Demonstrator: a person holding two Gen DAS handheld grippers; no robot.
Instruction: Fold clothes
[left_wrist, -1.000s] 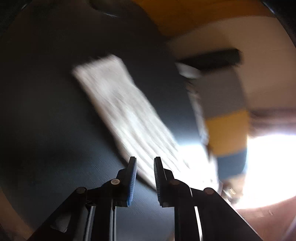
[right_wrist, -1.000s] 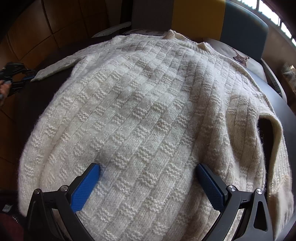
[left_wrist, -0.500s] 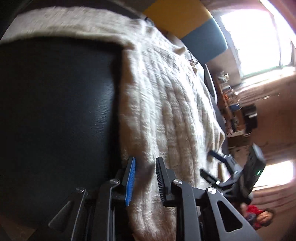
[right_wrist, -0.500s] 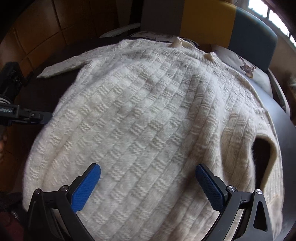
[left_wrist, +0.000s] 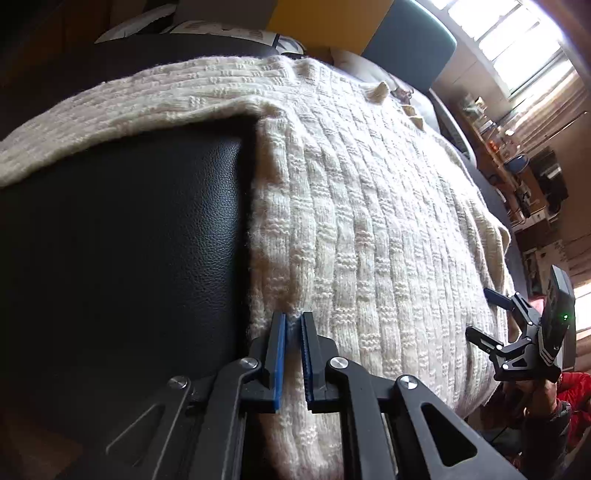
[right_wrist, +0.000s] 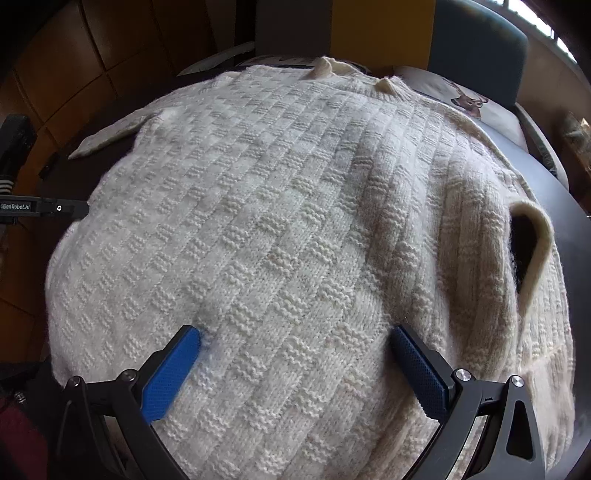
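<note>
Sweater (right_wrist: 280, 206) lies spread flat on the black tabletop (left_wrist: 122, 236), and I see my left claw (left_wrist: 293, 317) pinched on its side edge near the hem while my right claw (right_wrist: 295, 334) hangs wide open over the knit, gripping nothing

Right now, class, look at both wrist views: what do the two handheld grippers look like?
Both grippers, left gripper and right gripper, are matte black linkage frames with silver pivot screws and two flat fingers faced with textured blue pads. The left carries white "GenRobot.AI" lettering; the right shows a green light. A red sleeve sits behind it.
</note>
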